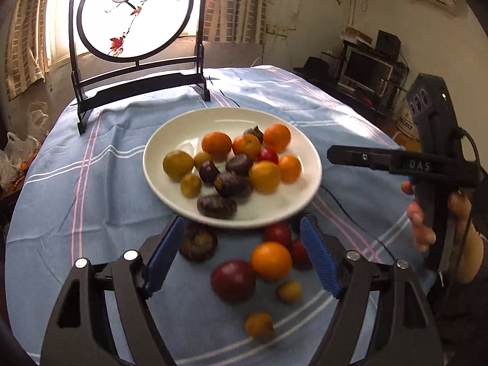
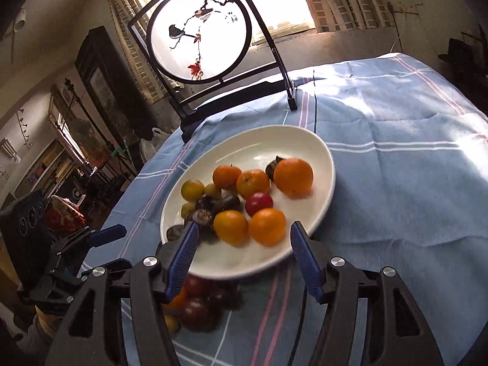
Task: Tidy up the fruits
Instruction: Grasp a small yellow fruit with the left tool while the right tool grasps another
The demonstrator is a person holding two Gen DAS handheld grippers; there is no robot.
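Observation:
A white plate (image 1: 170,140) on the blue tablecloth holds several oranges, small yellow-green citrus, dark purple fruits and a red one. It also shows in the right wrist view (image 2: 244,149). Loose fruit lies on the cloth in front of it: an orange (image 1: 270,260), a dark red fruit (image 1: 233,280), a dark mangosteen-like fruit (image 1: 198,242) and small citrus (image 1: 259,324). My left gripper (image 1: 242,244) is open and empty above this loose fruit. My right gripper (image 2: 241,245) is open and empty over the plate's near rim; it shows from the side in the left wrist view (image 1: 331,154).
A round bird-painting screen on a dark stand (image 1: 134,15) stands at the table's far edge, behind the plate. The blue striped tablecloth (image 2: 396,167) covers the round table. Furniture and a monitor (image 1: 366,70) stand beyond the right side.

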